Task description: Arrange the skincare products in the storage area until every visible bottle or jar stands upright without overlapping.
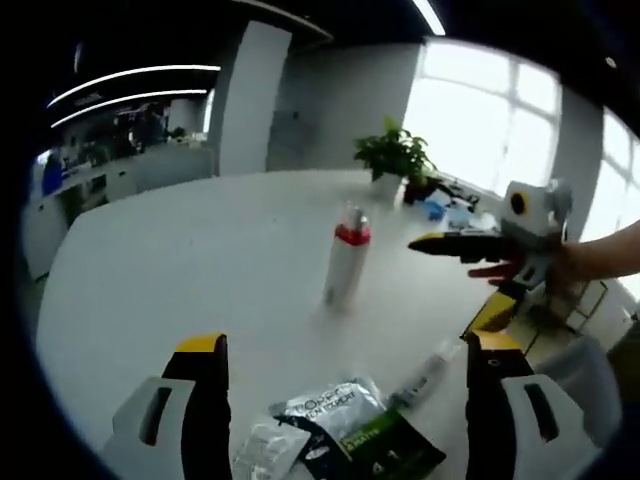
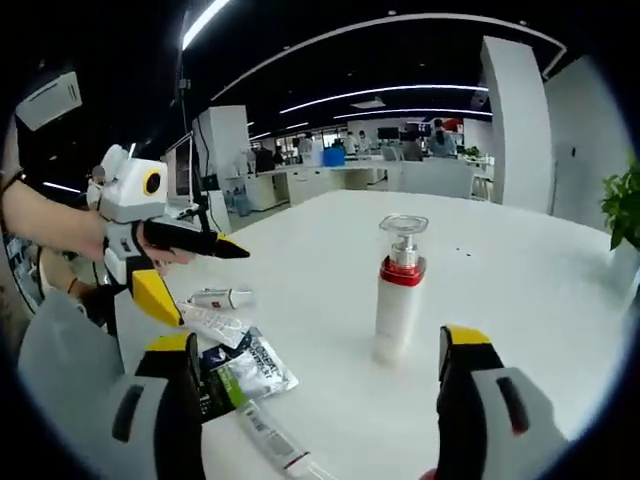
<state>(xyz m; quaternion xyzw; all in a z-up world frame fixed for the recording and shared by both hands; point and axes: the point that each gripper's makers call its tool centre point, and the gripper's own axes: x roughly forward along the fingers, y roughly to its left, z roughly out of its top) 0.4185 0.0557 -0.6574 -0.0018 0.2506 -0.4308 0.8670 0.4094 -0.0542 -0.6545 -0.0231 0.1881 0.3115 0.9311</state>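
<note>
- The left gripper point(image 2: 185, 285) comes in from the left of the right gripper view. Its jaws are spread wide, with nothing between them. I think it is open like this so it can grab something next.
- Just under it, a small tube point(image 2: 222, 297) lies flat on the white table point(image 2: 520, 270). It is lying down, so it is not tidy yet.
- Next to it, some flat packets point(image 2: 245, 368) lie in a pile, one partly on top of another. A long tube point(image 2: 268, 436) lies flat beside them, close to the camera.
- In the middle, a white pump bottle point(image 2: 399, 293) with a red band stands straight up, well apart from the pile. It has its own free spot, so I think this one is done.
- In the left gripper view, the right gripper point(image 1: 470, 280) comes in from the right, with a hand behind it. Its jaws are wide open too and hold nothing. It hangs near the bottle point(image 1: 347, 262), not touching it.
- A green plant point(image 1: 396, 155) sits far back on the table.
- I think most of the job is still left, because the tubes need to stand up.
</note>
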